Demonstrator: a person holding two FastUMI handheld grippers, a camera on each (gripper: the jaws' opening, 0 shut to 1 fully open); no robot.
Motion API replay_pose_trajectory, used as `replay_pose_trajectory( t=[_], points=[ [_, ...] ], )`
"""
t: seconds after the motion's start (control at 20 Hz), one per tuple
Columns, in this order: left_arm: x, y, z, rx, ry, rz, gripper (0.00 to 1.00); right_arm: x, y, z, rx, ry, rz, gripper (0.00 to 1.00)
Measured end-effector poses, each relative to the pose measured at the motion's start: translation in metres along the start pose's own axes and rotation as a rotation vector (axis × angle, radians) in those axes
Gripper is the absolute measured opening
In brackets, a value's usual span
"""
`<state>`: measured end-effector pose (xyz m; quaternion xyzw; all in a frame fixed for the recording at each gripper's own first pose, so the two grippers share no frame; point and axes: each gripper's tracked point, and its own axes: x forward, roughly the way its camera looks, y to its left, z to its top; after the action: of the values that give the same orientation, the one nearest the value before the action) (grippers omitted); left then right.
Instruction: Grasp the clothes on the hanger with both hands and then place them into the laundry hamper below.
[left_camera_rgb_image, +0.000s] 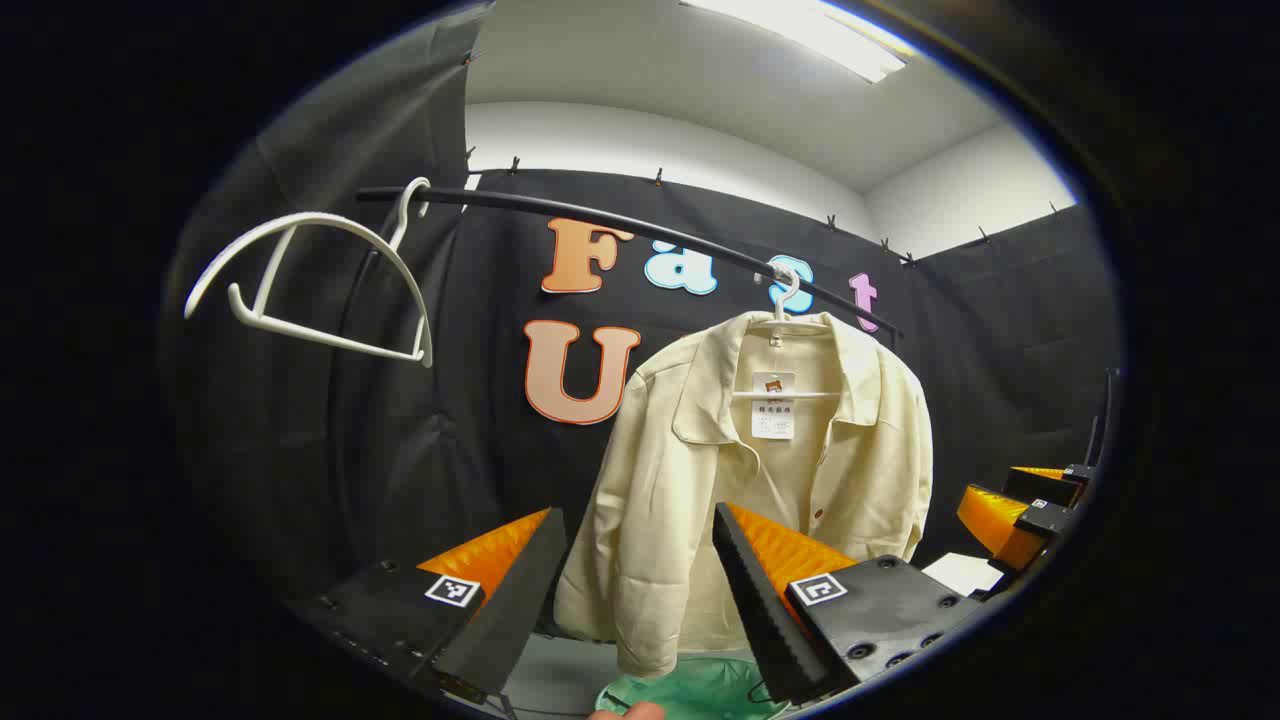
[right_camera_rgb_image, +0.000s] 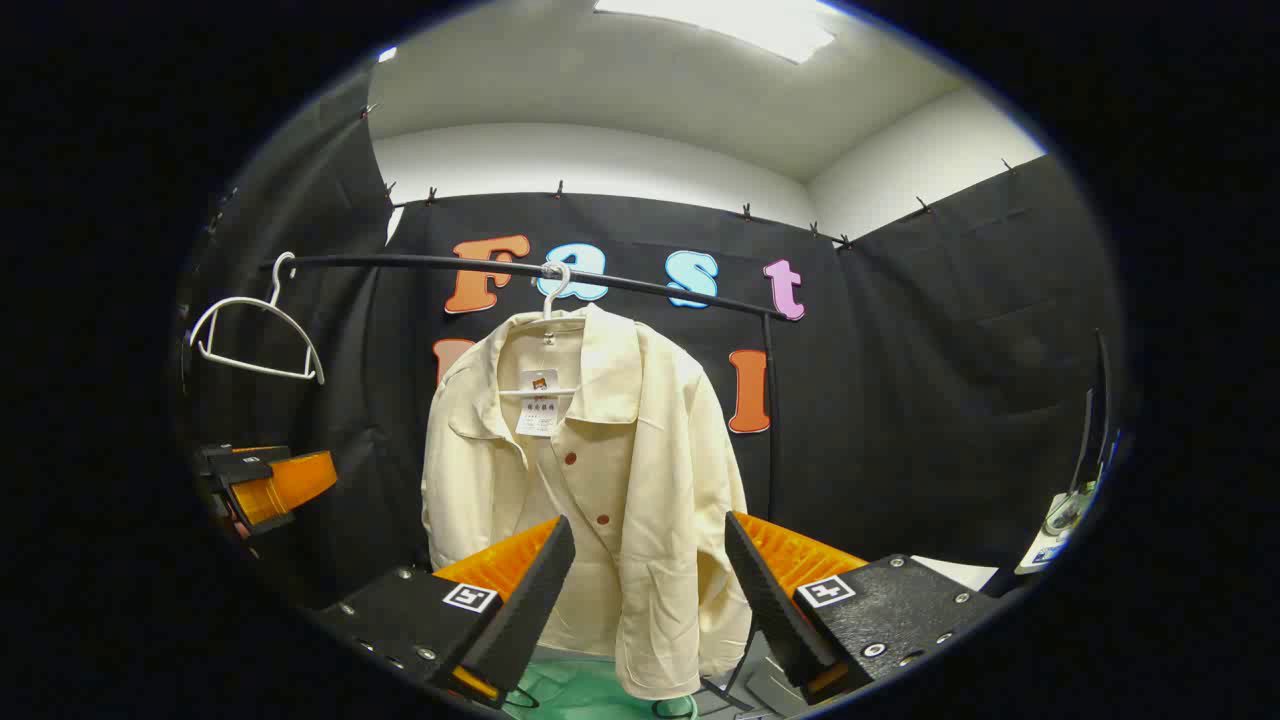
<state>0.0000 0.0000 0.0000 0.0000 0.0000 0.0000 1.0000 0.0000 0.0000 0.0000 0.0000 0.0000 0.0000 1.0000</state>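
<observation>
Right gripper view: cream collared shirt (right_camera_rgb_image: 600, 480) with red buttons hangs on a white hanger (right_camera_rgb_image: 553, 290); both grippers spread wide, empty.

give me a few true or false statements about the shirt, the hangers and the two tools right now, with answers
1. The cream shirt hangs from a hanger on the black rail. True.
2. The left tool is shut on the shirt's sleeve. False: its jaws stand open and hold nothing.
3. An empty white hanger hangs farther along the same rail. True.
4. The shirt already lies in the green hamper. False: it hangs above the hamper.
5. The right tool is open and apart from the shirt. True.
6. The shirt's buttons are blue. False: they are red.
</observation>
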Motion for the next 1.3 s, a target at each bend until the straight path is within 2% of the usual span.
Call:
replay_pose_trajectory(
  t=[0.35,0.4,0.5,0.55,0.75,0.8,0.85,1.0,1.1,1.15,1.3],
  points=[
    [0.000,0.004,0.003,-0.015,-0.004,0.001,0.96,0.000,0.012,-0.005,-0.006,0.012,0.020,0.93],
    [-0.001,0.005,0.003,-0.015,-0.004,0.001,1.00,0.000,0.012,-0.005,-0.005,0.012,0.020,0.93],
    [-0.002,0.007,0.003,-0.010,-0.004,0.002,0.93,-0.001,0.013,-0.004,-0.001,0.012,0.018,0.93],
    [-0.003,0.007,0.003,-0.011,-0.003,0.001,0.96,-0.001,0.013,-0.005,0.000,0.013,0.018,0.93],
    [-0.003,0.007,0.002,-0.014,0.000,-0.002,0.97,-0.001,0.014,-0.006,-0.002,0.018,0.019,0.93],
    [-0.002,0.008,0.003,-0.014,0.000,-0.002,1.00,-0.001,0.014,-0.007,-0.005,0.018,0.018,0.93],
    [-0.002,0.008,0.003,-0.013,0.000,-0.001,0.93,0.000,0.014,-0.008,-0.006,0.019,0.017,0.93],
    [-0.003,0.010,0.004,-0.010,-0.005,0.000,0.97,0.004,0.019,-0.008,0.003,0.019,0.028,0.93],
    [-0.002,0.010,0.003,-0.009,-0.006,-0.003,0.93,0.009,0.026,-0.005,0.006,0.015,0.038,0.93],
    [-0.001,0.009,0.004,-0.010,-0.007,-0.008,0.96,0.011,0.029,-0.002,0.007,0.008,0.044,0.93],
    [0.007,-0.001,0.003,-0.041,-0.003,-0.052,0.96,0.026,0.041,0.005,0.004,-0.011,0.058,0.93]
  ],
)
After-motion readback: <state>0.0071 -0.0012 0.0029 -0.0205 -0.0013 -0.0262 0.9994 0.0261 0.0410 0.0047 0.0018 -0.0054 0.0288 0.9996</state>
